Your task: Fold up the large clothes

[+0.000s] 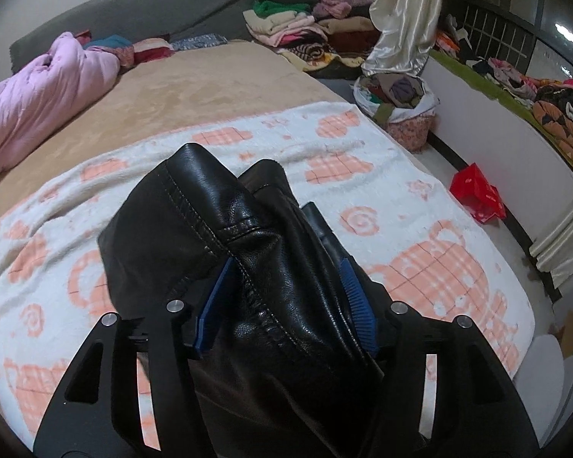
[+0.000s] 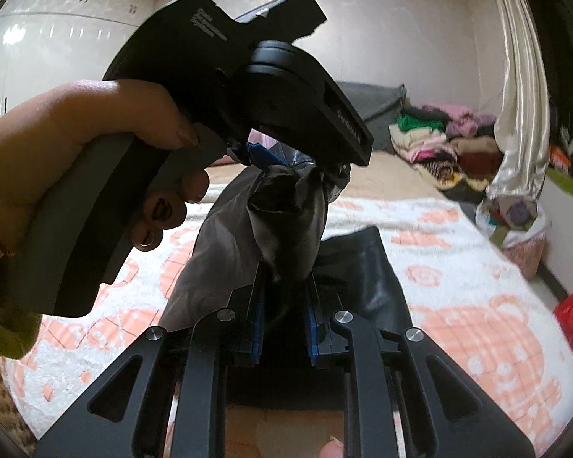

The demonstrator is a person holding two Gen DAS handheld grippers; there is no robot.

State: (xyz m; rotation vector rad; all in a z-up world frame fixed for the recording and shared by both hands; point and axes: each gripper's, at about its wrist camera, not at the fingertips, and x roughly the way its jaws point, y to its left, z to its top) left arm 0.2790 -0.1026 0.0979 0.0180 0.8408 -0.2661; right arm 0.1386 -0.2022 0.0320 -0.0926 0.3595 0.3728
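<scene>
Leather fills both views: a black leather jacket hangs bunched between the two grippers above the bed's peach-and-white blanket, lifted, I judge, so it can be spread flat for folding. The left gripper has its jaws parted around a thick seamed fold, though whether the blue pads press it I cannot tell; the right gripper is clenched on the grey lining. Open blanket runs from 9 to 1 o'clock, while the bed's edge drops off at 3 o'clock toward a laundry basket and red box.
</scene>
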